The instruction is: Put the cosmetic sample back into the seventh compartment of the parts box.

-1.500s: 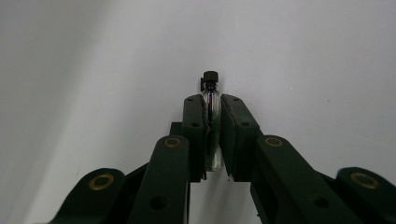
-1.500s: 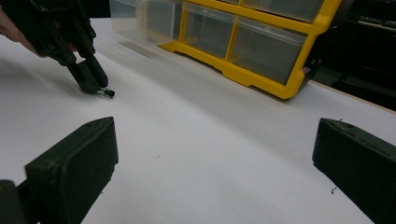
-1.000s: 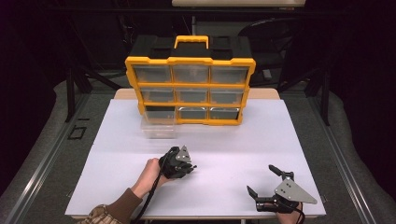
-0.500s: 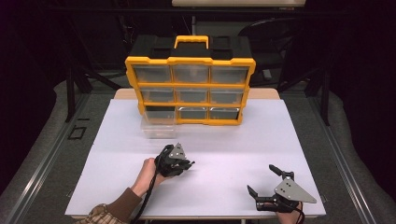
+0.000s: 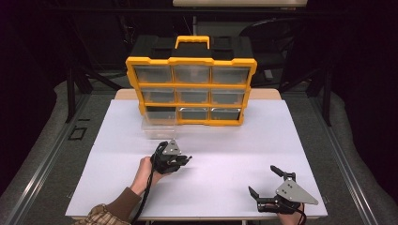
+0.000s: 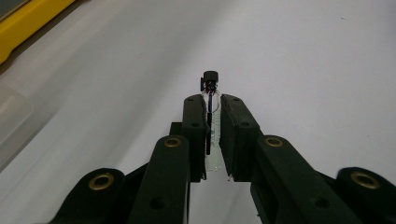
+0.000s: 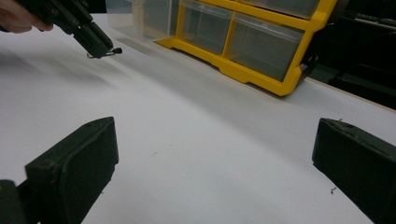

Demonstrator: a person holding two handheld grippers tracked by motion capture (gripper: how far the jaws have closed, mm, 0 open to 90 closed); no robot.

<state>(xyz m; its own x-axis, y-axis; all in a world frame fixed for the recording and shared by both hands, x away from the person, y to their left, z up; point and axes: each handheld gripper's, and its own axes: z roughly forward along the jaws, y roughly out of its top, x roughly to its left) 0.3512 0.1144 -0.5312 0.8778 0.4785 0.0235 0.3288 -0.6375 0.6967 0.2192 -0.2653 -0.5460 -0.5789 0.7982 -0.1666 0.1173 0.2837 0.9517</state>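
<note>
Since your left gripper (image 5: 174, 159) has swung right from a second ago, its jaws clamped on the small vial (image 6: 211, 122) above the worktop (image 5: 225, 145) (drawer (image 5: 159, 127) pulled out), you're probably placing it; right gripper (image 5: 273, 186) gapes.

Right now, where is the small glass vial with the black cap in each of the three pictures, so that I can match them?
High view: the vial is left of centre, sticking out of the left claw.
Left gripper view: centre, clamped between the two black jaws, cap pointing away.
Right gripper view: top left, its cap peeks out beyond the far claw's tip.
Shared landmark: the yellow drawer box, also at the left gripper view's top-left corner and across the right gripper view's top.
</note>
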